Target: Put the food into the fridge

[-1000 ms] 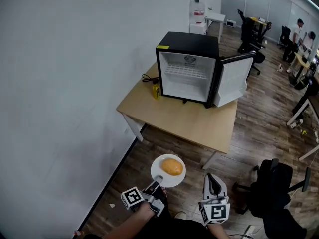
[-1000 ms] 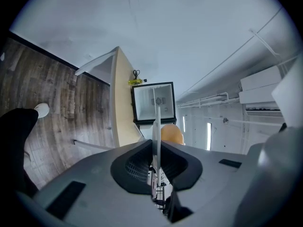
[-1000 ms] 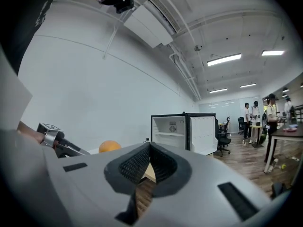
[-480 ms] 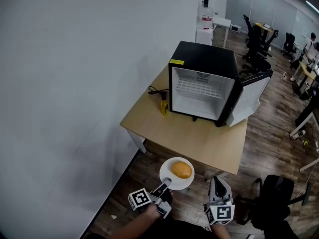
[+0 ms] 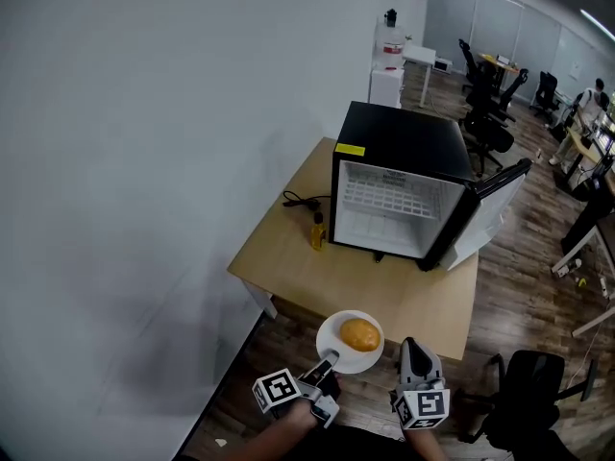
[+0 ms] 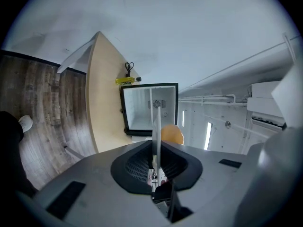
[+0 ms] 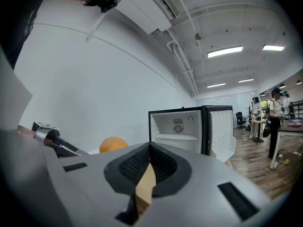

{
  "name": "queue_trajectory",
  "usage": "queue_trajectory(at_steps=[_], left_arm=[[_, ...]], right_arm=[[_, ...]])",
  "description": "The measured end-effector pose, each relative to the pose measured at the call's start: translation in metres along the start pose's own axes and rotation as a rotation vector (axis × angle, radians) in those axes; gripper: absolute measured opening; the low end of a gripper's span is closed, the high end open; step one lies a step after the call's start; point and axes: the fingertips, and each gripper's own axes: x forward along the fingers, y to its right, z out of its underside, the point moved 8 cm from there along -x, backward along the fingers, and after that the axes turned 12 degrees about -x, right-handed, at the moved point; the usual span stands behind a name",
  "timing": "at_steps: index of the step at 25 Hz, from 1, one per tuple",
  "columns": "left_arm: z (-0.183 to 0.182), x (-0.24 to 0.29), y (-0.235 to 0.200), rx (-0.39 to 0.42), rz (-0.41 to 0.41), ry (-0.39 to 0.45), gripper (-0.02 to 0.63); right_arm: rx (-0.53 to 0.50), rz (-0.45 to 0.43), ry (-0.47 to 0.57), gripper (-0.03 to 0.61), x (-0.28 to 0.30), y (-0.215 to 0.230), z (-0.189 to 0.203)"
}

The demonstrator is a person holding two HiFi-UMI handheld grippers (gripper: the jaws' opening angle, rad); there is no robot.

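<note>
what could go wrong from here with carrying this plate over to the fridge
1. The left gripper clamps the plate at one rim edge only. If the plate tilts, the round orange food could roll off onto the floor.
2. The right gripper is empty and shut beside the plate, so nothing supports the far side.
3. The fridge opening is narrow, and the plate's rim may clip its frame or open door.

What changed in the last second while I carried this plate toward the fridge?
The left gripper, the plate with its bun and the right gripper have advanced close to the table. The left stays shut on the plate's rim, the right shut and empty; the fridge stays open.
</note>
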Motion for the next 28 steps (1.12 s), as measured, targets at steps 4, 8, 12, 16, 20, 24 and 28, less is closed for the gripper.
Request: queue_trajectory(at_steps=[4,8,12,16,20,24,28], left_arm=[[-0.014,0.011,0.002,-0.024,-0.004,-0.005,0.031],[-0.029,0.022,0.001,-0.024,-0.024,-0.019,0.031],[-0.045,0.033,0.002,0.005,-0.047,-0.055,0.031],[-0.061,0.045,0.007,0.015,-0.039,-0.081,0.031],[-0.071,0.064,0.011,0.014,-0.036,-0.089,0.031],[-0.078,0.090,0.019,0.023,-0.023,-0.105,0.031],[-0.087,0.120,0.020,0.049,-0.030,-0.112,0.031]], right_arm=[[-0.014,0.015,-0.024,0.060,0.010,0.001,-0.002],[-0.025,0.041,-0.040,0.060,0.022,0.006,-0.005],[-0.013,0.076,-0.052,0.060,0.033,0.010,-0.006],[-0.002,0.094,-0.073,0.060,0.035,0.006,-0.001],[-0.008,0.099,-0.090,0.060,0.043,0.009,0.006],[0.002,0.109,-0.095,0.060,0.055,0.016,0.012],[0.017,0.104,-0.088,0.060,0.078,0.027,0.023]])
